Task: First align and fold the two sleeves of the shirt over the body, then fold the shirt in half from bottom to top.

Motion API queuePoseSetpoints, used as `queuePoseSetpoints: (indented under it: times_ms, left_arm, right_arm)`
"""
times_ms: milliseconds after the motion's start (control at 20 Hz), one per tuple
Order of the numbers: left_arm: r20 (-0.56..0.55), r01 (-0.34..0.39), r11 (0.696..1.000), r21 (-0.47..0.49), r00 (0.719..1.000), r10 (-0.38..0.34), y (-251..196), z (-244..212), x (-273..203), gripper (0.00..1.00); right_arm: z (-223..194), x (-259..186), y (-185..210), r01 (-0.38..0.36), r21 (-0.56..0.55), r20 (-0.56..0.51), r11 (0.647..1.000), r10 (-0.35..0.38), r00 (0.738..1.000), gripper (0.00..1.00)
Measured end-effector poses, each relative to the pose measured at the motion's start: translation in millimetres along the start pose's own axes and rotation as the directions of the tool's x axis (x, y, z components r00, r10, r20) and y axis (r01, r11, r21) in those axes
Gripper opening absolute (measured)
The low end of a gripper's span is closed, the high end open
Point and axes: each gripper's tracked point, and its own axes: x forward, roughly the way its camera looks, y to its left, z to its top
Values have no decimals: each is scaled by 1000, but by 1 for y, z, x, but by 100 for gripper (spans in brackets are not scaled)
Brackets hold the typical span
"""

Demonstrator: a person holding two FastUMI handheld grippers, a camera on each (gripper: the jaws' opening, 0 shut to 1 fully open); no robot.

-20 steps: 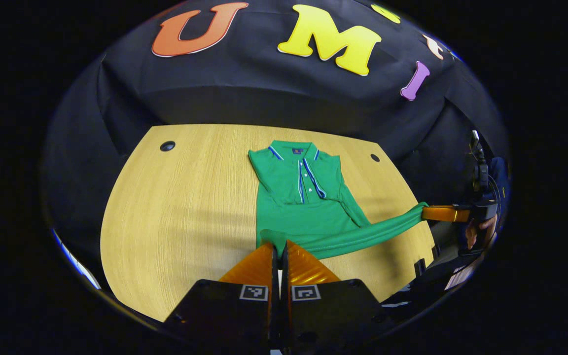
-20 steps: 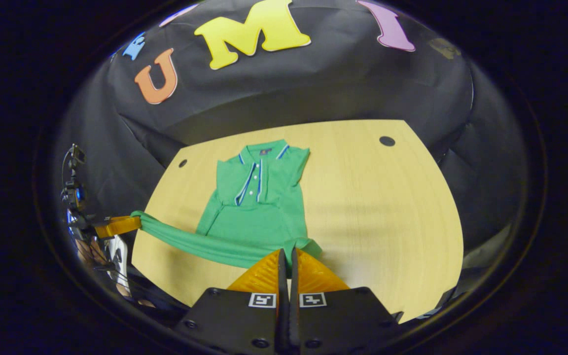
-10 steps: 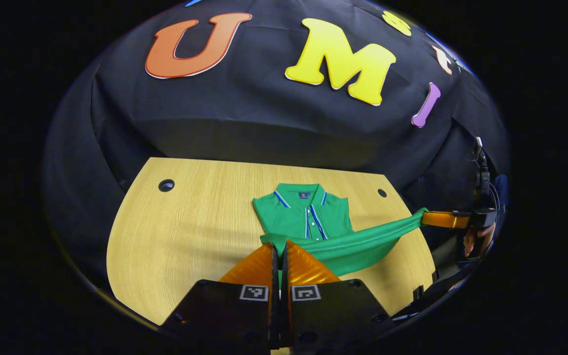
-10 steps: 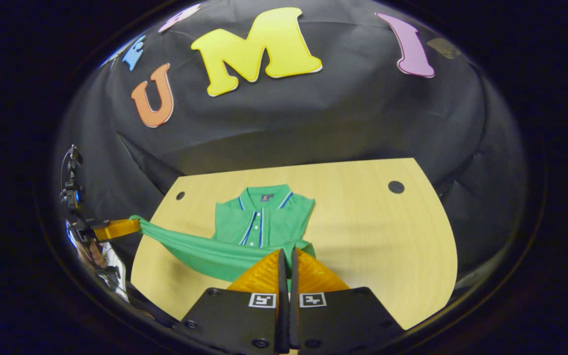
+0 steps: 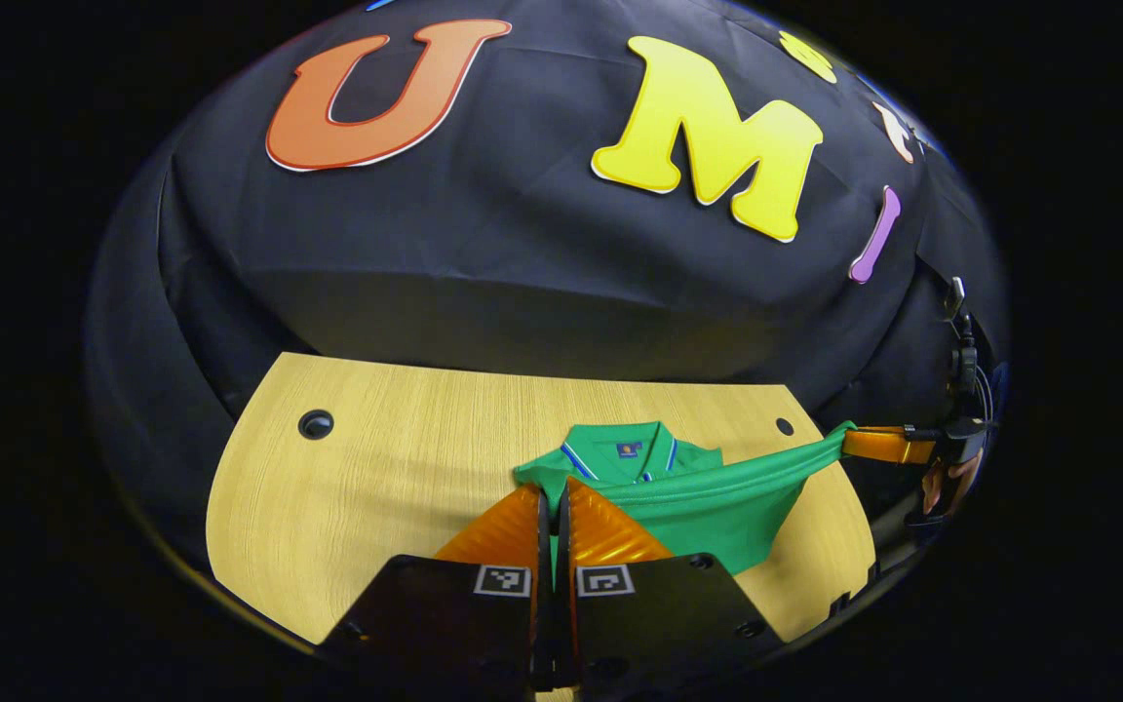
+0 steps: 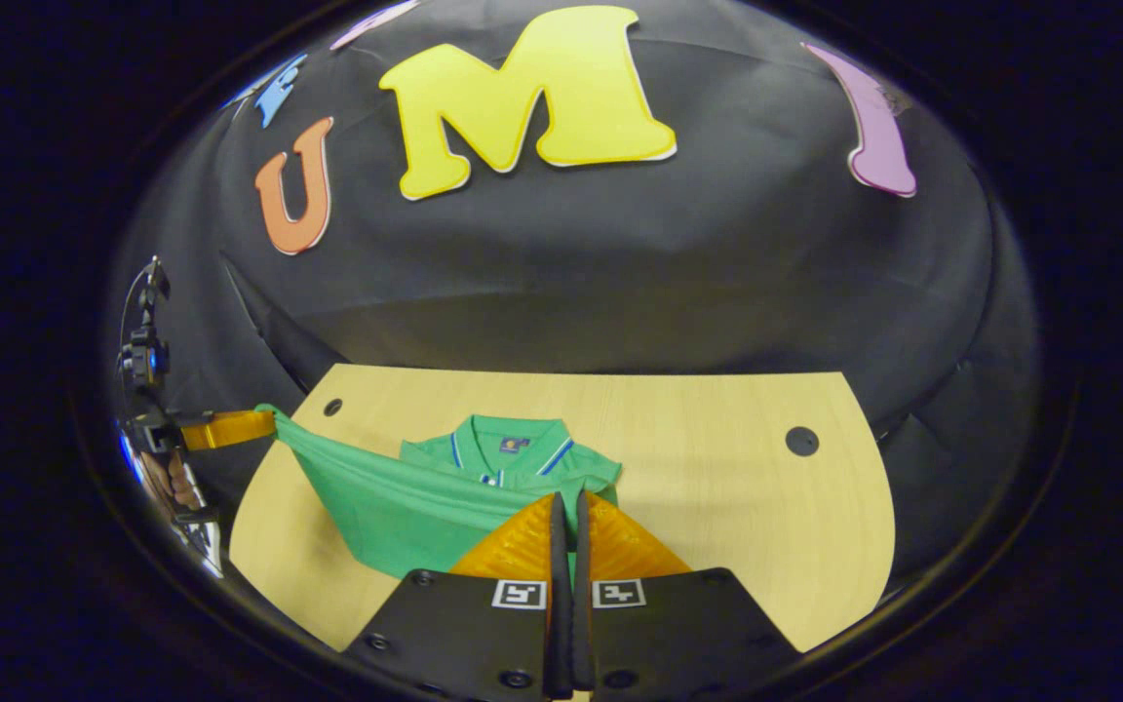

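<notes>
A green polo shirt [image 5: 717, 502] with a blue-striped collar [image 5: 622, 450] lies on the wooden table [image 5: 376, 478]. Its bottom hem is lifted and stretched taut between both grippers, hanging over the body just short of the collar. My left gripper [image 5: 552, 490] is shut on the hem's left corner. In the right gripper view, my right gripper [image 6: 569, 499] is shut on the other corner of the shirt [image 6: 396, 497]. Each gripper also appears far off in the other's view: the right gripper [image 5: 854, 442] and the left gripper [image 6: 259, 424], both pinching the hem.
The table [image 6: 747, 507] has round cable holes near its far corners [image 5: 315, 424] [image 6: 800, 441]. Black cloth walls close in behind and beside it. A hand [image 6: 170, 483] holds the far gripper at the table's side edge.
Both grippers have carried the lifted hem away from the near edge toward the collar. The hanging fold now covers the placket and most of the body.
</notes>
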Motion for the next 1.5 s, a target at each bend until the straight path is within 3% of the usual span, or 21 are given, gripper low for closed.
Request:
queuePoseSetpoints:
  times_ms: [300, 550, 700, 950, 1150, 1200, 1250, 1300, 1350, 1400, 1500]
  left_arm:
    - [23, -40, 997, -69, 999, 42, 26, -14, 70, 3]
    - [61, -82, 994, -69, 994, 87, 42, -23, 138, 0]
    - [71, -88, 992, -88, 993, 94, 49, -36, 170, 4]
    - [40, -152, 988, -34, 987, 153, 56, -55, 204, 6]
    - [46, -173, 984, -30, 984, 174, 54, -57, 212, 13]
    - [48, -172, 984, -33, 984, 174, 50, -56, 210, 22]
    - [47, -185, 982, -26, 981, 186, 51, -56, 207, 26]
    - [44, -195, 981, -20, 980, 196, 50, -55, 205, 45]
    - [44, -208, 978, -17, 977, 208, 50, -53, 202, 55]
    - [49, -218, 976, -22, 975, 219, 50, -49, 195, 66]
    - [88, -241, 970, -37, 966, 244, 48, -33, 176, 77]
  right_arm:
    - [5, 75, -10, 1, -32, 17, 999, -1, 1000, 3]
    - [1, 144, -19, -4, -76, 60, 997, 8, 998, 3]
    - [-4, 178, -31, 15, -64, 80, 998, -10, 997, 3]
    - [-25, 212, -38, 43, -38, 62, 998, -41, 997, 0]
    - [-34, 221, -41, 76, -74, 60, 994, -71, 996, 8]
    - [-33, 221, -41, 77, -77, 66, 994, -72, 995, 11]
    - [-34, 220, -40, 79, -76, 74, 994, -73, 995, 7]
    - [-33, 218, -39, 74, -79, 81, 994, -68, 994, 16]
    - [-32, 212, -37, 76, -78, 88, 994, -69, 994, 18]
    - [-29, 206, -37, 83, -80, 103, 993, -75, 992, 31]
    - [-20, 187, -33, 93, -71, 146, 993, -82, 986, 54]
